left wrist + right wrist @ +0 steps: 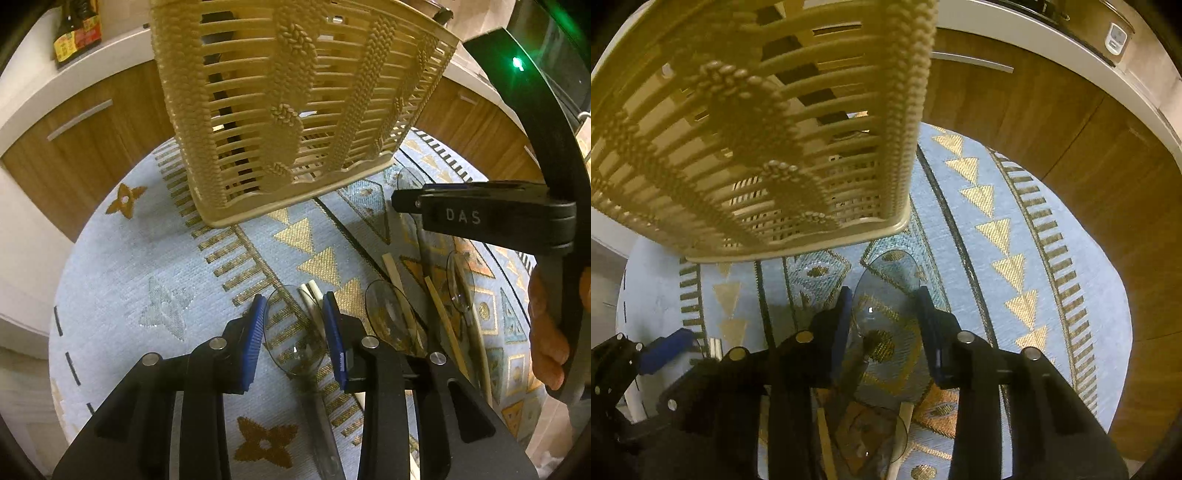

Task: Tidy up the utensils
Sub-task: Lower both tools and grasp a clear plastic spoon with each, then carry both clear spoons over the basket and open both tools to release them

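Left wrist view: one beige slatted basket [288,110] stands on the patterned table [129,266]. Three clear plastic spoons are counted. One spoon [291,339] lies between the blue pads of the left tool [293,332]; the jaws are narrow, the right pad at the bowl's edge, the left with a slight gap (grip uncertain). A second spoon [391,317] and a third spoon [460,284] lie to the right among several pale chopsticks [393,273], exact number unclear. The right tool [402,203] enters from the right, held by a hand [546,332].

Right wrist view: the right tool [884,325] is narrowed around one clear spoon bowl [886,295]; contact cannot be told. One basket [757,129] stands just beyond.
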The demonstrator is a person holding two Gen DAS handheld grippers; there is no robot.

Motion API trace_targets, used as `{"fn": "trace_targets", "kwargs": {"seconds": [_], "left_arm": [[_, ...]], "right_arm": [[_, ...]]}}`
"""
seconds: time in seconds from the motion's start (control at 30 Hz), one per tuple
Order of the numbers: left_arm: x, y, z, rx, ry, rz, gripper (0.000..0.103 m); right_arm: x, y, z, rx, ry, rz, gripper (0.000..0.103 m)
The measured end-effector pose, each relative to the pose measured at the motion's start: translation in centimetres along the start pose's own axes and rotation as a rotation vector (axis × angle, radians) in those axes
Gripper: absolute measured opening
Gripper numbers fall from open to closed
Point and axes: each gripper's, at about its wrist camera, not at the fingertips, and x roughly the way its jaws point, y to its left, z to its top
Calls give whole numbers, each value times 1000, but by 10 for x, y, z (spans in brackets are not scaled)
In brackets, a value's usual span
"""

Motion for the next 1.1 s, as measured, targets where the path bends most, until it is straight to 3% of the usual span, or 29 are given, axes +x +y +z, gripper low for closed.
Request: {"fn": "trace_targets", "kwargs": {"seconds": [0.2,0.3,0.53,0.73,0.87,1.1], "left_arm": [[-16,9,-4,-23,-54,-33,29],[-31,11,-5,-31,-102,-43,29],[-74,9,-7,-44,-241,-92,29],[-101,-4,-7,-27,-328,-106,29],[-132,-9,2,-24,-447,-111,29],[-183,-6,27,-49,-599,-96,29]], "right_arm": [[-11,-13,-14,37,-28,107,31],[-26,-22,-23,47,-86,160,31],[-90,-24,-58,-40,-383,177,31],[-138,-25,-88,-25,-577,266,31],[-163,-30,-78,-9,-674,296,31],[-195,-40,-56,36,-762,347,31]]}}
